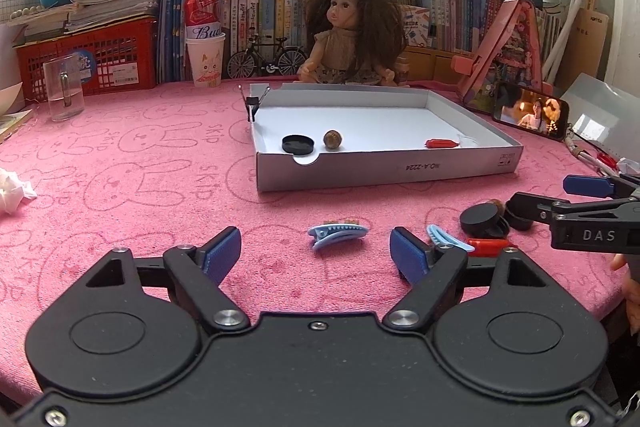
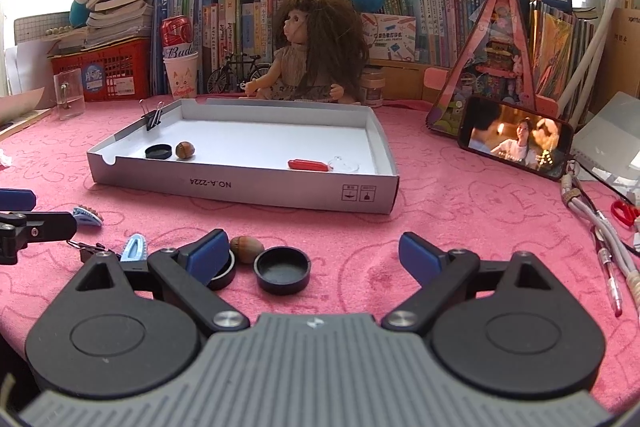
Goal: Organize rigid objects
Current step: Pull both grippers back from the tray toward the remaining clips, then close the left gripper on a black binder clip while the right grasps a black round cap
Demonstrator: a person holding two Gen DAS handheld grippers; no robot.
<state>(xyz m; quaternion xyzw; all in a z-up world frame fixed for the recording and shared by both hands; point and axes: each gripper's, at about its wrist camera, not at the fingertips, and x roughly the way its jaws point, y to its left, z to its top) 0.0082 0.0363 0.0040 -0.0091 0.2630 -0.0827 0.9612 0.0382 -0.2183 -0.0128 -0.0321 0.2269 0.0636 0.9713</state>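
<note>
Holding both grippers wide open and empty, we hover the left gripper (image 1: pixel 316 251) near a blue hair clip (image 1: pixel 338 233) and the right gripper (image 2: pixel 314 255) near a black cap (image 2: pixel 282 269), to move them into the far tray (image 1: pixel 384 169).

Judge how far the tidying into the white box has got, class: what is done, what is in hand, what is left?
Done: the white box holds a black cap, a nut and a red piece. In hand: nothing; left gripper and right gripper are both open. Left on the cloth: two blue hair clips, black lid, second nut.
</note>
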